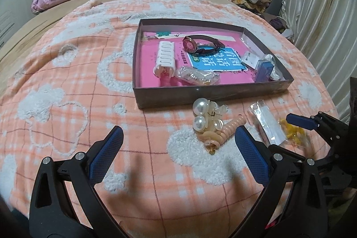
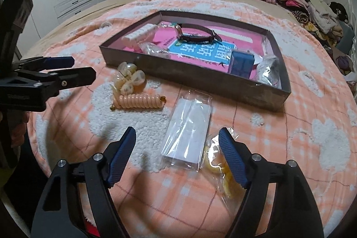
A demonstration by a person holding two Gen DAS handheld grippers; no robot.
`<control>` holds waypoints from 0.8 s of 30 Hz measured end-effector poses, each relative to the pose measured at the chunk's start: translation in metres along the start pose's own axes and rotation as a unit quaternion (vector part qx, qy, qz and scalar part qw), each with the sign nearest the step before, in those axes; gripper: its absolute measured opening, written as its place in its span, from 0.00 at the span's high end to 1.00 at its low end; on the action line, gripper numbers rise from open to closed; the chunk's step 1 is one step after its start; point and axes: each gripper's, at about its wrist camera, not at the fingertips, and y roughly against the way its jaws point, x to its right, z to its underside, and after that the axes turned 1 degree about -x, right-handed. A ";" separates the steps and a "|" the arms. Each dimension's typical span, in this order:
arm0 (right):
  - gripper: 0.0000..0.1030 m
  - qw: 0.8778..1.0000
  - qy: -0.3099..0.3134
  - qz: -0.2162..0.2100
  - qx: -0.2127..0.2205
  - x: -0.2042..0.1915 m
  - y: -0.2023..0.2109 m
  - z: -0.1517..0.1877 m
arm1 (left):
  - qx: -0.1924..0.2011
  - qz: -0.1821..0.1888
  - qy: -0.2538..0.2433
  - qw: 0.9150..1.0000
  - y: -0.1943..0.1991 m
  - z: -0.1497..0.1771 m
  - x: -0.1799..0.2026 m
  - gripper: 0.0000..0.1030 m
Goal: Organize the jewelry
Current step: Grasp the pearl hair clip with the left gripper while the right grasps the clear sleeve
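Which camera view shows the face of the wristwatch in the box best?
The left wrist view. There the wristwatch turns its round red dial toward the camera, unobstructed inside the box. In the right wrist view the watch stands edge-on, so only the case rim and the dark strap show; the dial cannot be seen.
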 end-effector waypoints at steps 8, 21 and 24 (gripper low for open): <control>0.37 1.000 -0.009 -0.012 -0.012 0.002 -0.022 -0.003 | -0.009 0.023 -0.009 1.000 -0.013 -0.002 0.007 0.10; 0.63 0.999 -0.007 -0.051 -0.009 0.002 -0.019 0.001 | -0.027 0.045 -0.001 0.999 -0.037 -0.012 0.012 0.23; 0.63 0.999 -0.017 -0.047 0.006 0.009 -0.007 0.001 | -0.040 0.054 0.002 0.998 -0.047 -0.015 0.014 0.28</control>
